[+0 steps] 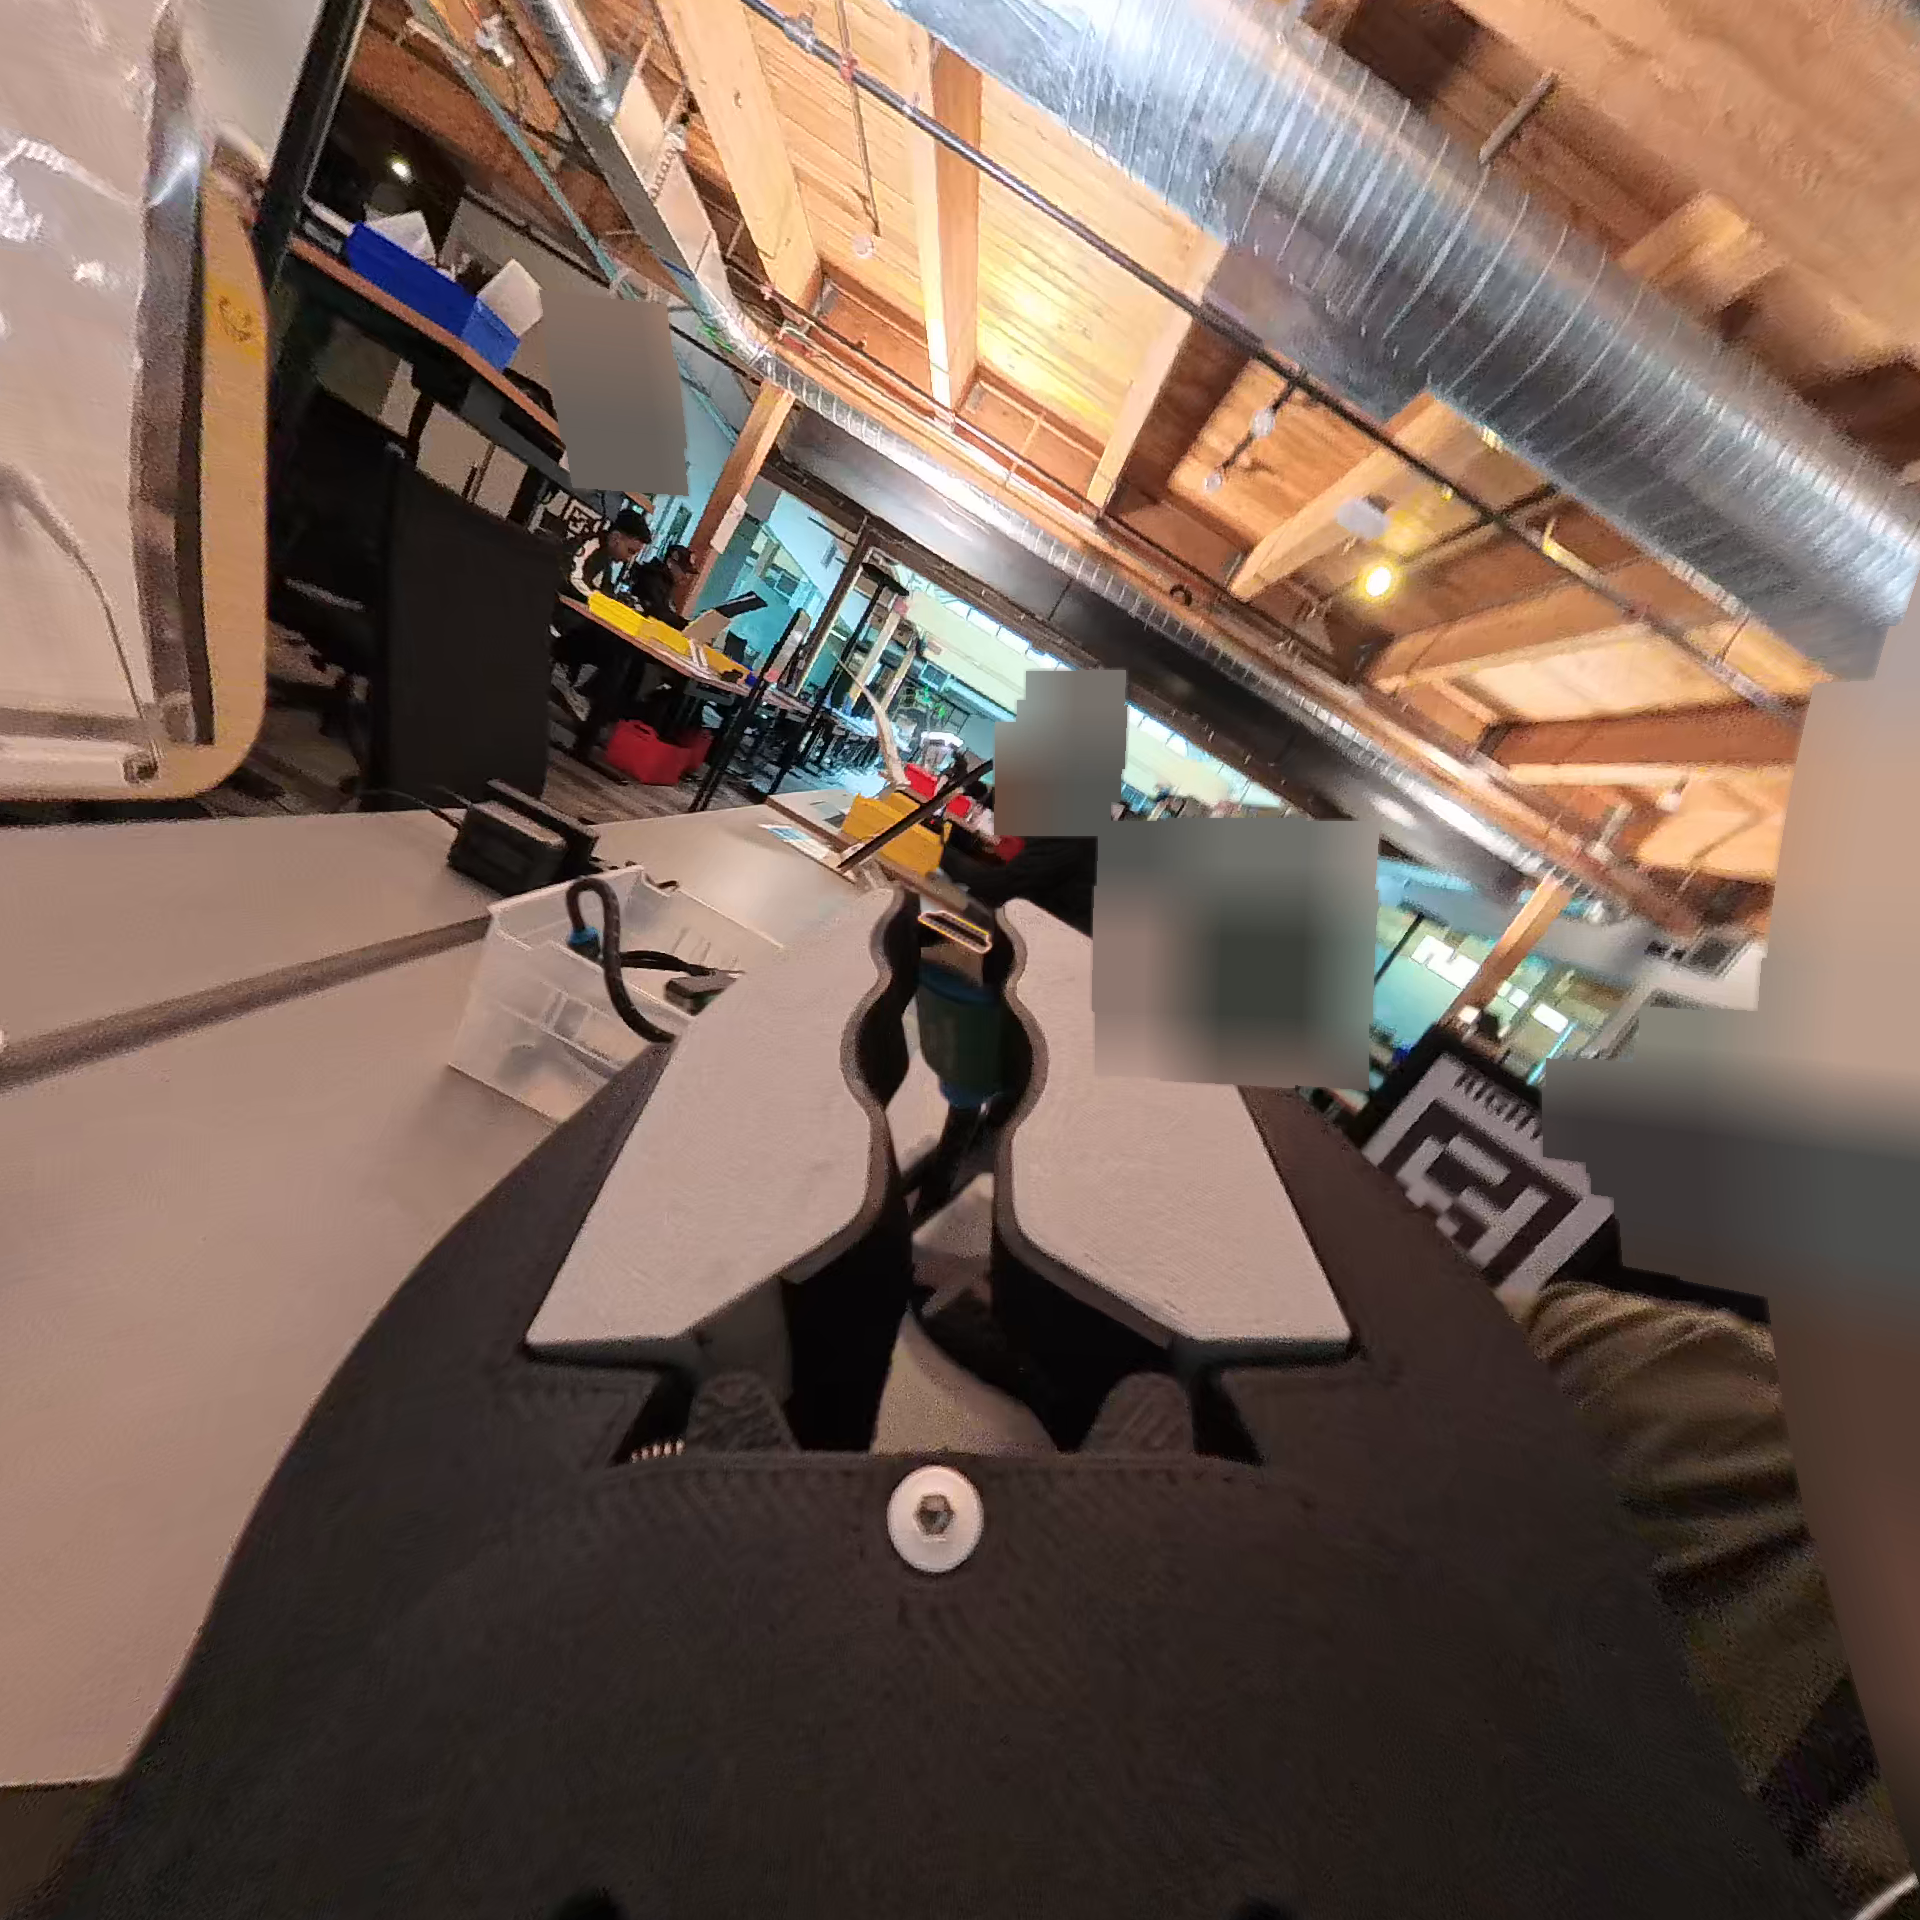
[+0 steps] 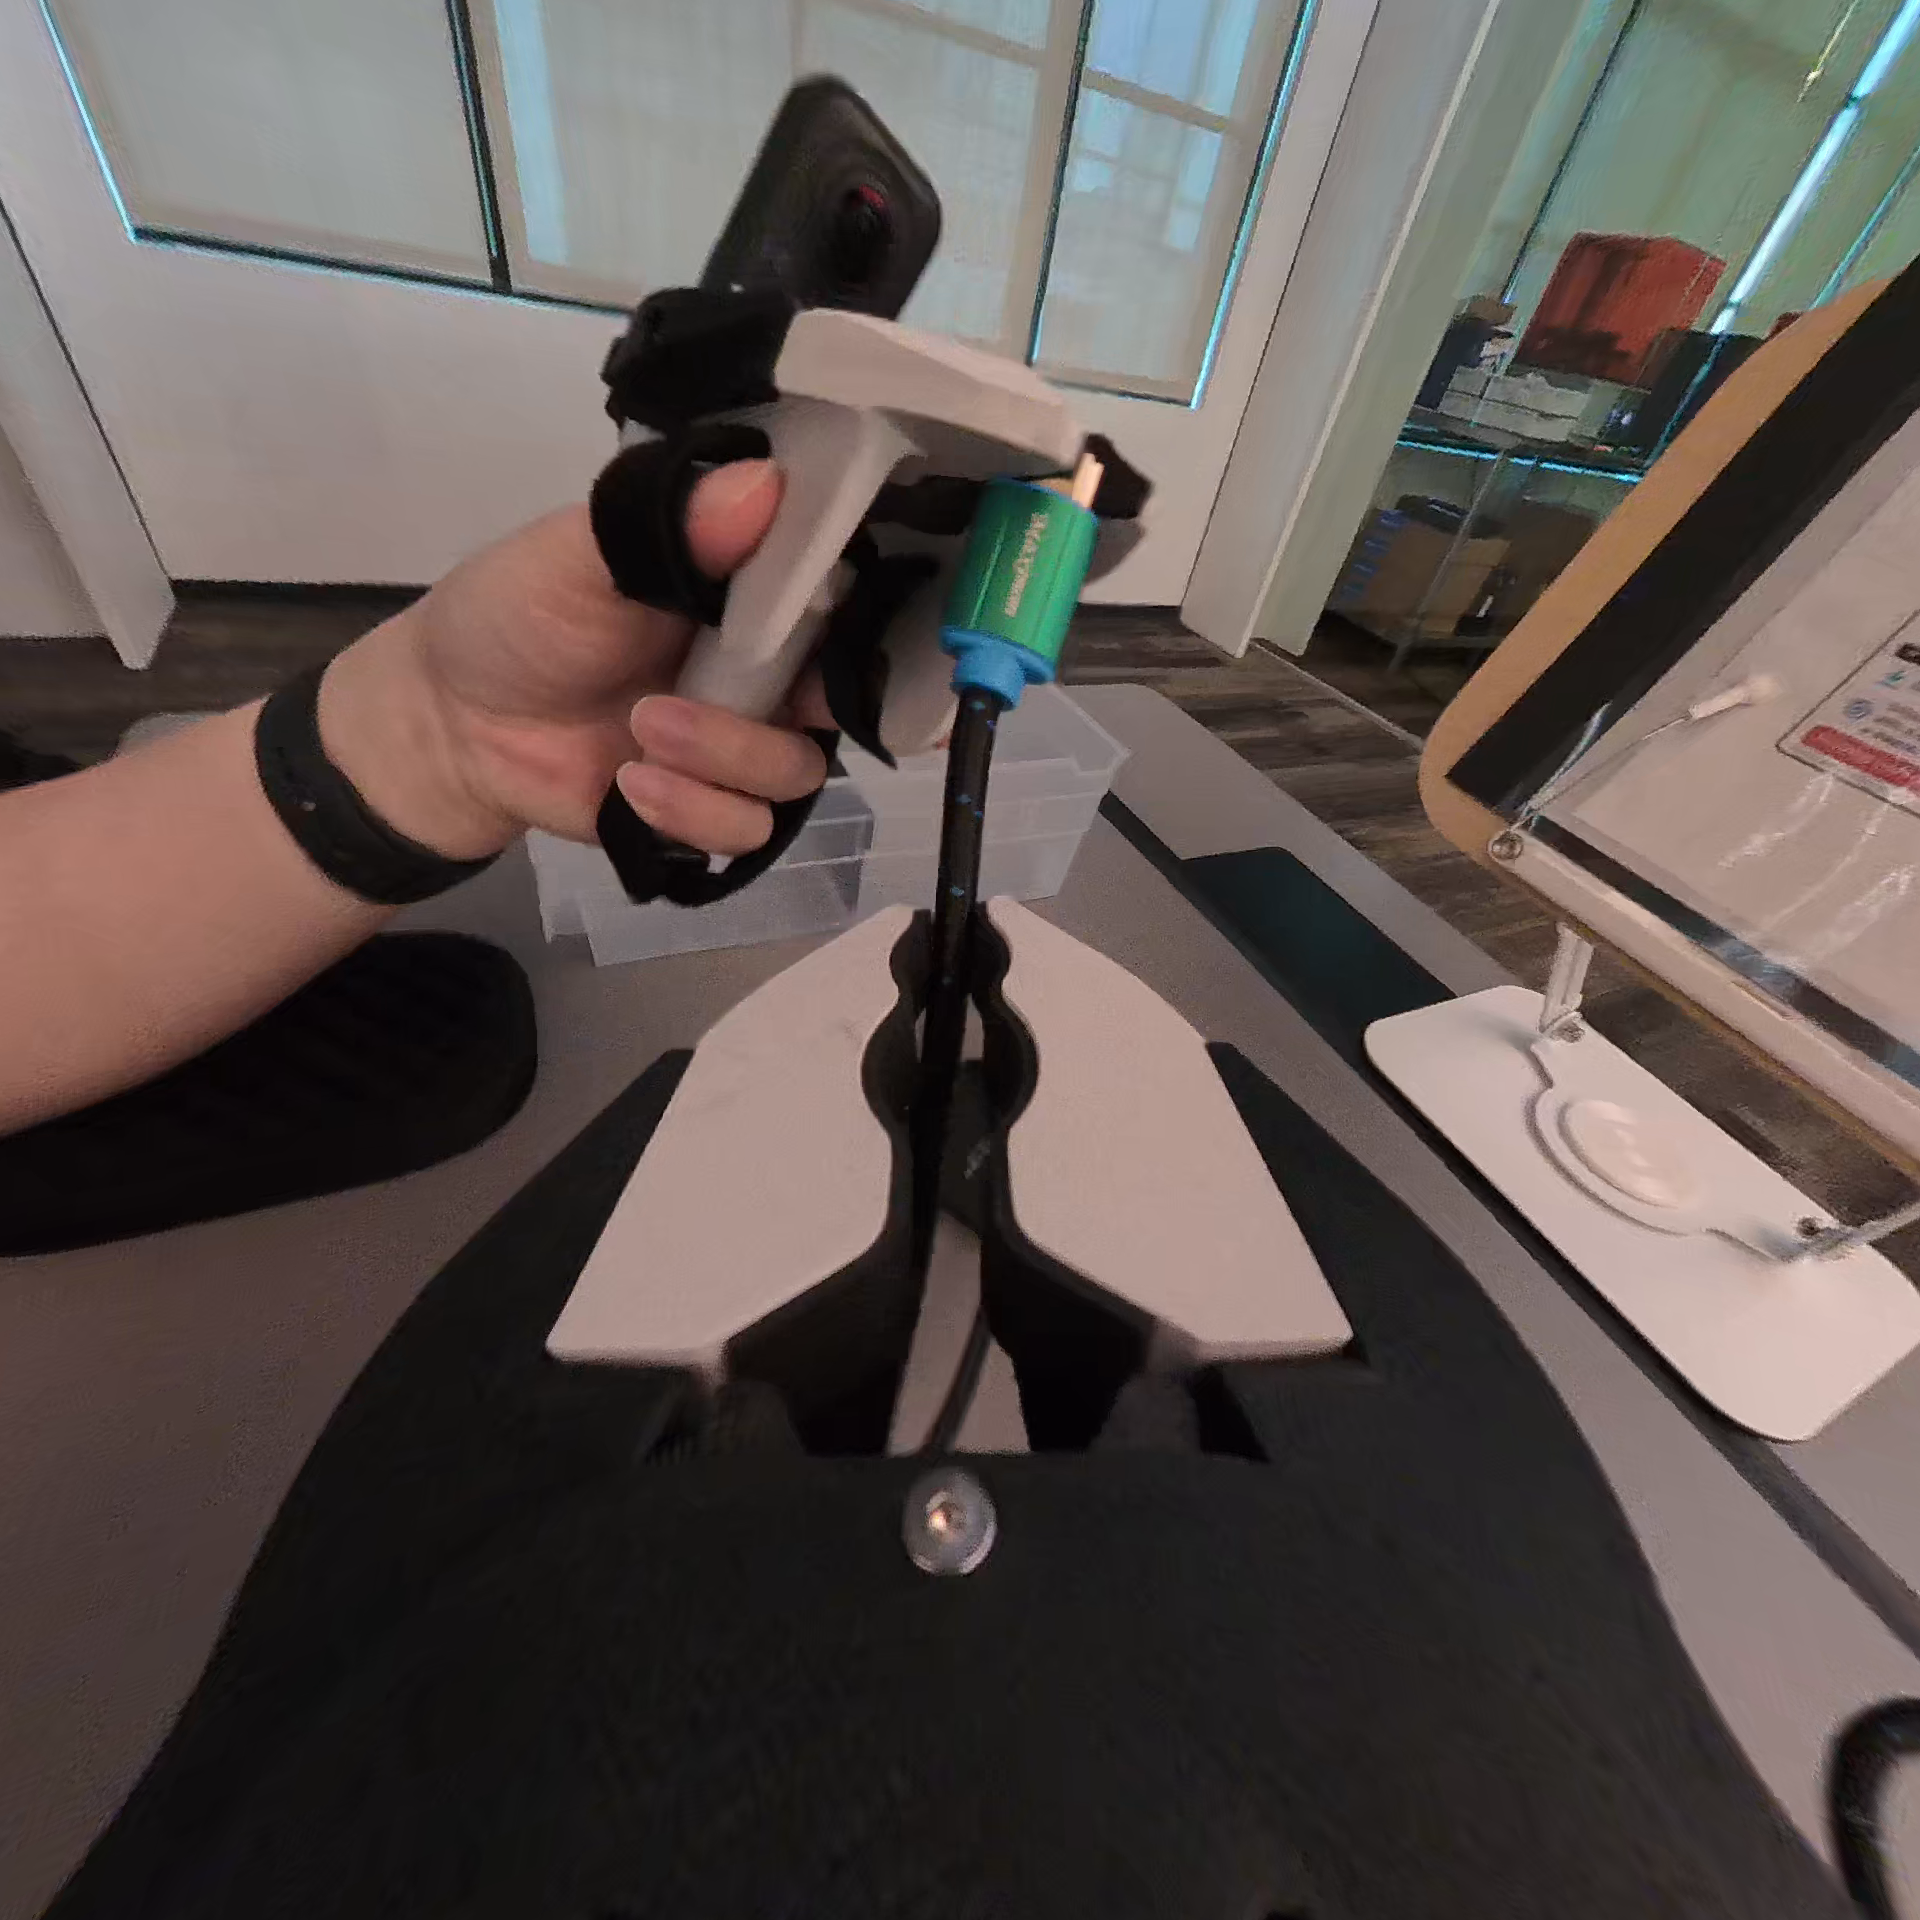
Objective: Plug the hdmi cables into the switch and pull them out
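Observation:
My left gripper [image 1: 951, 920] is shut on a green HDMI plug [image 1: 961, 1029] with a blue collar. The plug's metal tip sticks out past the fingertips, and the gripper is raised above the grey table [image 1: 208, 1195]. In the right wrist view a hand holds that left gripper [image 2: 1081, 488] up, with the green plug [image 2: 1023, 571] in it. The plug's black cable [image 2: 956, 831] hangs down into my right gripper [image 2: 951, 925], which is shut on it. A dark box [image 2: 977, 1138] shows through the gap under the right fingers; I cannot tell whether it is the switch.
A clear plastic bin [image 1: 561, 997] holding another black cable stands on the table; it also shows behind the plug in the right wrist view [image 2: 997, 821]. A black adapter [image 1: 520, 836] lies behind it. An acrylic sign stand on a white base [image 2: 1621, 1195] stands at the right. A black pad [image 2: 312, 1070] lies at the left.

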The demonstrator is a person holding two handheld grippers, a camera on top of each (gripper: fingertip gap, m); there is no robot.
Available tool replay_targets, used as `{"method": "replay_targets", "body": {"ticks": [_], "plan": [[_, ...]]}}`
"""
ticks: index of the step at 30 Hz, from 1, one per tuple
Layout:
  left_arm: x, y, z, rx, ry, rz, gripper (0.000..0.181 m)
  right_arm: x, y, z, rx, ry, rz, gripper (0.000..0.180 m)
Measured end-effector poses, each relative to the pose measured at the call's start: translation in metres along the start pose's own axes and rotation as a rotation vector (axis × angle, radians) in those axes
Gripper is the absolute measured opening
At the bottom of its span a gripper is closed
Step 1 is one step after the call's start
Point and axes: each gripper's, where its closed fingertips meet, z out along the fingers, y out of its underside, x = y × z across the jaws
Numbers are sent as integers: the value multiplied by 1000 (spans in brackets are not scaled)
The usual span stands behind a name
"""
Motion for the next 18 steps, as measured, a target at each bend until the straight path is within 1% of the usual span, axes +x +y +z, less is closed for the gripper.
{"method": "replay_targets", "body": {"ticks": [1,2,4,5,6,9,13,15,17,18], "plan": [[5,1,0,-31,5,60,11,3,-1,-5,-27,-20,-8,7],[8,2,-1,-68,-7,140,15,5,-3,-11,-55,-48,-17,7],[9,5,-5,-143,-84,364,47,2,-8,-26,-122,-142,-32,7],[12,10,-7,-185,-97,468,51,1,-8,-35,-164,-181,-39,7],[19,18,-7,-232,-76,546,54,0,-7,-43,-207,-214,-55,7],[37,42,1,-332,-4,671,55,-4,3,-63,-333,-266,-105,7],[32,72,13,-468,-25,757,48,-12,4,-75,-376,-304,-167,7],[31,81,15,-500,-11,766,41,-15,5,-78,-384,-323,-188,7],[33,86,16,-504,17,755,26,-15,9,-78,-401,-326,-201,7],[33,86,16,-500,24,749,25,-15,9,-78,-404,-325,-207,7]]}}
